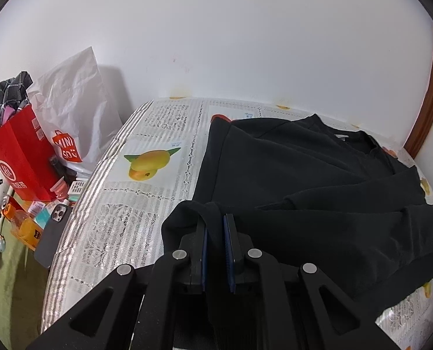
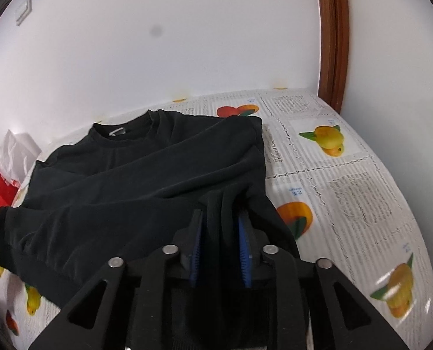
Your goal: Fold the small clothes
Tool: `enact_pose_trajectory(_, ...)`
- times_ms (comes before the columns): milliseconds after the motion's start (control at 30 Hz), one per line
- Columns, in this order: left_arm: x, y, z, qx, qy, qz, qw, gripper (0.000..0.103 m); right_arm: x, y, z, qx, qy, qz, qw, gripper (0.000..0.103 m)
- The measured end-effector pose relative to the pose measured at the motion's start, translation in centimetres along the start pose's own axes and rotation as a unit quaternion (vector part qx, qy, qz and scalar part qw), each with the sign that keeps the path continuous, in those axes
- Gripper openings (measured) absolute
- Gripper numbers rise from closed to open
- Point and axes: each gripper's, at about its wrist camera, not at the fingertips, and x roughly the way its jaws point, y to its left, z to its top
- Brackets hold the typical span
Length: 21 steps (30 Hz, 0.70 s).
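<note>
A black sweatshirt (image 1: 304, 169) lies on a table with a white lace cloth printed with fruit (image 1: 146, 157), its collar toward the wall. My left gripper (image 1: 215, 221) is shut on the sweatshirt's bottom hem at its left corner, lifted a little off the table. In the right wrist view the sweatshirt (image 2: 146, 169) spreads to the left, sleeves folded across the body. My right gripper (image 2: 221, 218) is shut on a bunch of the hem at the right corner. The fabric hides the fingertips' inner faces.
Left of the table stand a red paper bag (image 1: 21, 151), a white Miniso bag (image 1: 73, 116) and small bottles and boxes. A dark phone (image 1: 52, 230) lies on the table's left edge. A white wall is behind; a brown door frame (image 2: 334, 38) stands at the right.
</note>
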Motion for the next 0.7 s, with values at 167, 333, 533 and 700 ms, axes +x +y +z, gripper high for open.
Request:
enact_pose_trajectory(167, -2.0, 1.3, -0.5, -0.006, 0.004, -0.039, 0.9992, 0.012, -3.4, -0.9, -1.2, 0.001, -0.033, -0.032, 0.999, 0.051)
enact_pose_trajectory(333, -3.9, 3.8, -2.1, -0.022, -0.004, -0.058, 0.9981, 0.032, -5.5, -3.6, -2.7, 0.028, -0.022, -0.052, 0.998, 0.055)
enact_pose_trajectory(533, -3.6, 5.7, -4.4, -0.030, 0.027, -0.062, 0.9973, 0.042, -5.2, -5.6, -4.5, 0.057, 0.008, -0.034, 0.998, 0.055)
enact_pose_trajectory(700, -2.1, 6.3, -4.7, -0.044, 0.047, -0.073, 0.9953, 0.042, -3.1, -5.7, -4.8, 0.065, 0.031, -0.015, 0.997, 0.055)
